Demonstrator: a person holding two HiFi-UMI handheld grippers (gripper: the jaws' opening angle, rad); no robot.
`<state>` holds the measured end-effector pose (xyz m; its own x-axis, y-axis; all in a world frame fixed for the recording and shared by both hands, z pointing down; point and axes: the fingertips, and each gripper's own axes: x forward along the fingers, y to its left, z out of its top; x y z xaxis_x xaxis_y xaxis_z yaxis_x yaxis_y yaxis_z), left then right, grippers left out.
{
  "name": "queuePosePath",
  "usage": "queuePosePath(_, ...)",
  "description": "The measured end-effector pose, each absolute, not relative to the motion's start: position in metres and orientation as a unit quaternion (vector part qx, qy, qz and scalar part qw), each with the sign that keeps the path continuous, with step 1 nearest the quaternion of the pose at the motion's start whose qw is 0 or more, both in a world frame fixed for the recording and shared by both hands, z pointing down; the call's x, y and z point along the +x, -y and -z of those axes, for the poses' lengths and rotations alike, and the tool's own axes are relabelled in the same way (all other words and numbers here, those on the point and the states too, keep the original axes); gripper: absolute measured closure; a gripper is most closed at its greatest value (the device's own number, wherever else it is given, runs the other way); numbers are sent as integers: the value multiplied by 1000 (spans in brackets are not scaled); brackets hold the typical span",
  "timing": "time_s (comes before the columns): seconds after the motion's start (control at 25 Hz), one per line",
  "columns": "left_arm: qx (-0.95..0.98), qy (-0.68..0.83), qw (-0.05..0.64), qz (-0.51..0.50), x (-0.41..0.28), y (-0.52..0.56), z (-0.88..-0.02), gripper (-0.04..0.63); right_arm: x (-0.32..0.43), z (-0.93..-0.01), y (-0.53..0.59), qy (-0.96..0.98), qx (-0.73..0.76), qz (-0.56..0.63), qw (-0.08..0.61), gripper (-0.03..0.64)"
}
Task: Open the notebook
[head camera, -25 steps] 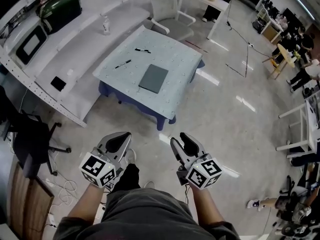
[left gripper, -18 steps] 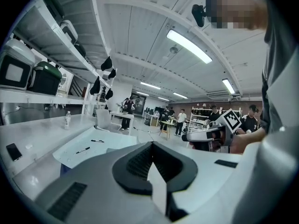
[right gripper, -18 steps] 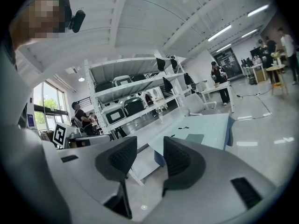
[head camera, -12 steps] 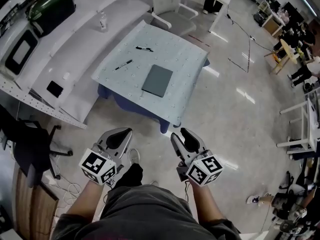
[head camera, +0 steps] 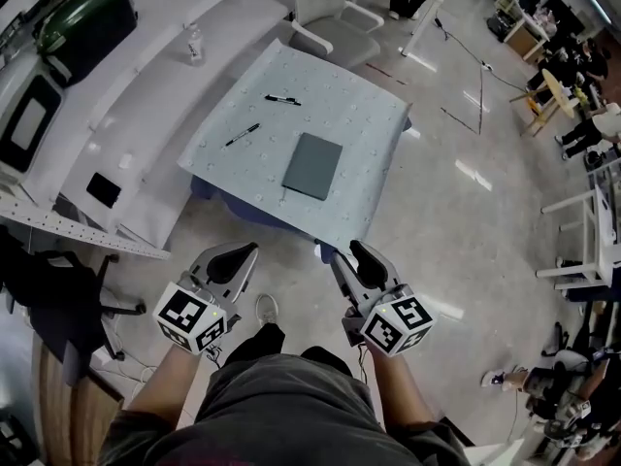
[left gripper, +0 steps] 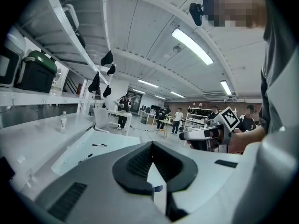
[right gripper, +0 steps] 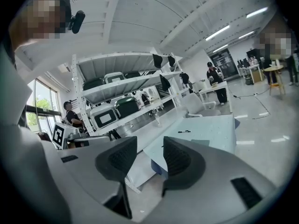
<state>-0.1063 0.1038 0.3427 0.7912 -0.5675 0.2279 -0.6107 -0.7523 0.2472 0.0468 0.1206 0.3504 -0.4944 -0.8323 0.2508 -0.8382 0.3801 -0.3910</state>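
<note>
Notebook (head camera: 312,166) lies closed on the tabletop (head camera: 354,105), untouched; my left claw (head camera: 241,254) is pinched together, my right claw (head camera: 351,260) parted, both empty.

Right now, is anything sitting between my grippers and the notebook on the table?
Nothing visible does. The notebook lies closed on the table, and only bare floor and the table's near edge separate it from the left gripper and right gripper. Both pens lie beyond the notebook, out of the path.
</note>
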Motion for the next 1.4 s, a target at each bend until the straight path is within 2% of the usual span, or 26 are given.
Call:
queuePosePath(0.6,934,304,170,-77,-114,-46,-359,595,34,-365,-60,825,505,-255,19,457)
queuePosePath(1.4,922,326,182,-98,-43,77,-381,594,100,-405,70,831,476,-287,32,457)
